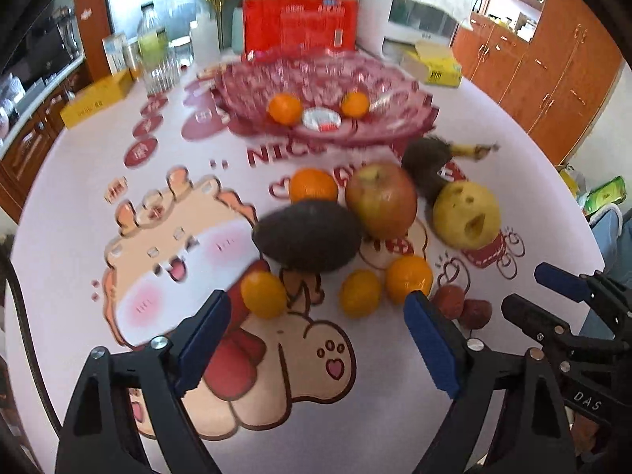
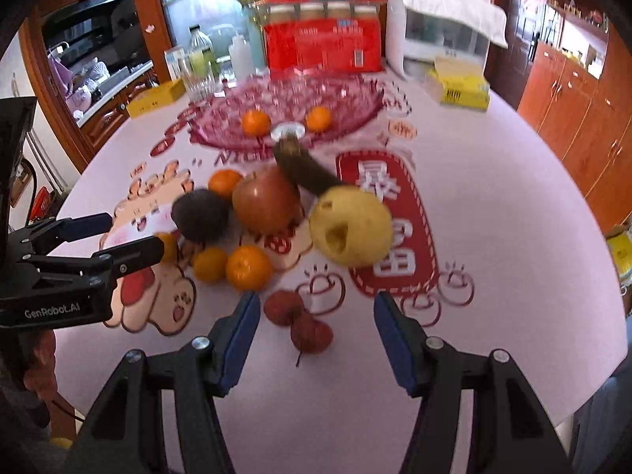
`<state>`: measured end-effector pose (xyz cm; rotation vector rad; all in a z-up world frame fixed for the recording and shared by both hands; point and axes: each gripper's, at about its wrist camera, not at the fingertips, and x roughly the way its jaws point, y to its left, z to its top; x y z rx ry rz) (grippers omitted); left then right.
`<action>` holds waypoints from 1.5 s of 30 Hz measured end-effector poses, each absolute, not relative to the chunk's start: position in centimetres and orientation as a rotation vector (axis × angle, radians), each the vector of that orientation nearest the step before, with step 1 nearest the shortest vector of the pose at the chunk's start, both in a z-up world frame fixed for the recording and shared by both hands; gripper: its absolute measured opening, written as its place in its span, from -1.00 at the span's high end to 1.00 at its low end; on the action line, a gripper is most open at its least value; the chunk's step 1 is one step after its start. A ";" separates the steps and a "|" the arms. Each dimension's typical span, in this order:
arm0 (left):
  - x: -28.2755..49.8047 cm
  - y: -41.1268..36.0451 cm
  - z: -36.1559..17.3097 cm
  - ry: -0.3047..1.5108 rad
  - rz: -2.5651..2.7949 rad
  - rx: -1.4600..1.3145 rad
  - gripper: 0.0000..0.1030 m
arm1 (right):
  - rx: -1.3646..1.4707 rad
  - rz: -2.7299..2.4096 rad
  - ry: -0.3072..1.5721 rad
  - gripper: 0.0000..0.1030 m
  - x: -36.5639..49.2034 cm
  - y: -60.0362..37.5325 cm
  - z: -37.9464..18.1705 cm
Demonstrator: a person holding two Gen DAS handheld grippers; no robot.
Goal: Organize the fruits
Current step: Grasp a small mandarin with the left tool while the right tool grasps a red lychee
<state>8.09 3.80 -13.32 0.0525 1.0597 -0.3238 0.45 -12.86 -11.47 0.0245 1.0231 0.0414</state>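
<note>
A pink glass bowl [image 1: 395, 83] [image 2: 355, 98] at the table's far middle holds two tangerines [image 1: 284, 108] [image 2: 256, 123]. In front of it lie a red apple [image 1: 381, 199] [image 2: 265, 199], a dark avocado [image 1: 308, 236] [image 2: 201, 215], a yellow pear [image 1: 466, 213] [image 2: 351, 231], a dark overripe banana [image 1: 430, 166] [image 2: 304, 170], several tangerines [image 1: 409, 278] [image 2: 249, 268] and two small red fruits [image 1: 448, 300] [image 2: 296, 316]. My left gripper [image 1: 318, 343] is open above the near tangerines. My right gripper [image 2: 316, 339] is open around the small red fruits, above them.
A red carton [image 1: 300, 19] [image 2: 324, 45], a white appliance [image 1: 414, 4] [image 2: 442, 27], yellow boxes [image 1: 434, 67] [image 1: 96, 96], bottles and glasses [image 1: 156, 55] stand at the back. Wooden cabinets [image 1: 553, 71] line the right side. The other gripper shows at each view's edge [image 1: 568, 300] [image 2: 106, 237].
</note>
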 end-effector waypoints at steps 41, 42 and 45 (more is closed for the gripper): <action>10.9 0.4 -18.7 1.188 -0.422 -0.019 0.45 | 0.083 0.122 1.162 0.41 2.5 -14.5 -16.4; 10.8 0.4 -18.7 1.188 -0.422 -0.020 0.46 | 0.086 0.124 1.163 0.41 2.4 -14.5 -16.4; 10.7 0.5 -18.7 1.188 -0.422 -0.029 0.47 | 0.087 0.126 1.165 0.41 2.5 -14.6 -16.4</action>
